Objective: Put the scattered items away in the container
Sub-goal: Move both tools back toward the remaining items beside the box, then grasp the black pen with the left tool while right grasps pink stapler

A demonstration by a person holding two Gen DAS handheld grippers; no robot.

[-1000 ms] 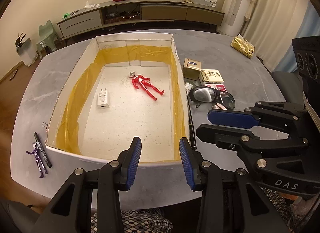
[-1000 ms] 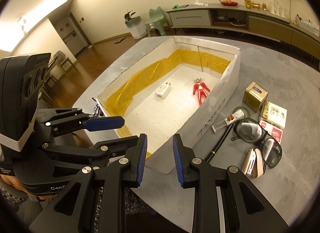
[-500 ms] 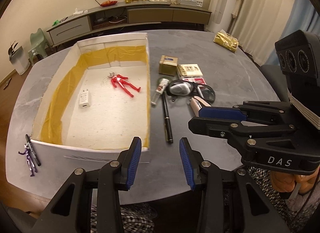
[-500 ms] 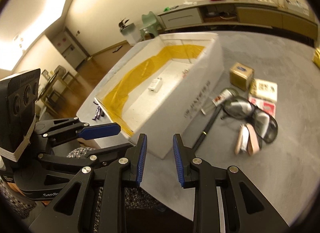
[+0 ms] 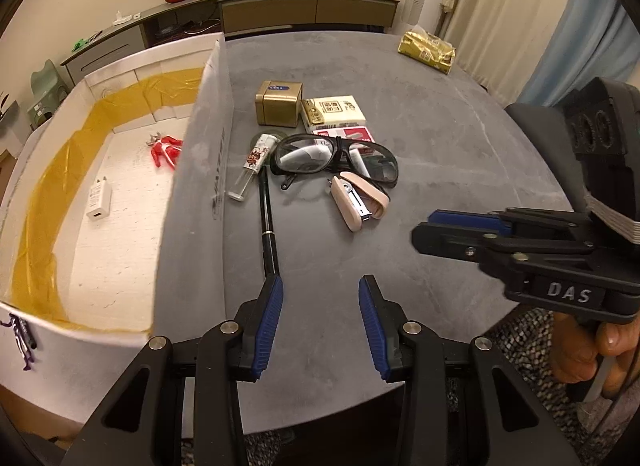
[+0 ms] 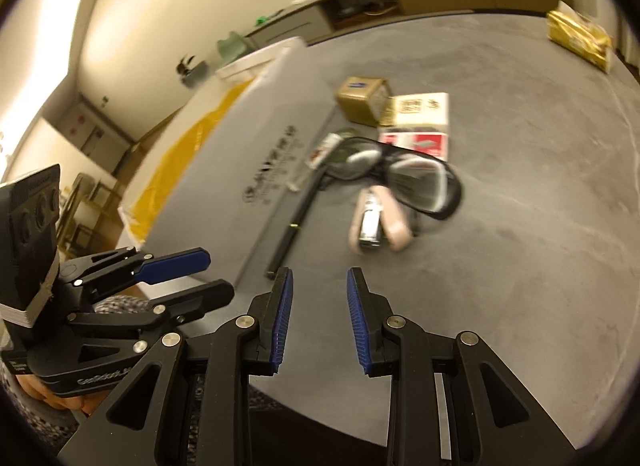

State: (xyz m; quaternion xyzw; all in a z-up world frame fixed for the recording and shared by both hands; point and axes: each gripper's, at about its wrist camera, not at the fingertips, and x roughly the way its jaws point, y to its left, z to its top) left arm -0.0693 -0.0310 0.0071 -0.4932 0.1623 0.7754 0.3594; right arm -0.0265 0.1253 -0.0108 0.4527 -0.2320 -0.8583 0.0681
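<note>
Your right gripper (image 6: 316, 316) hangs with jaws apart and empty above the grey worktop (image 6: 520, 266). Ahead lie a stapler (image 6: 380, 221), glasses (image 6: 404, 173) and a pen (image 6: 296, 221), just beside the white box (image 6: 256, 169).

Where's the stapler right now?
In the left wrist view the stapler lies on the grey table, outside the box, just in front of the glasses and right of the black pen.
</note>
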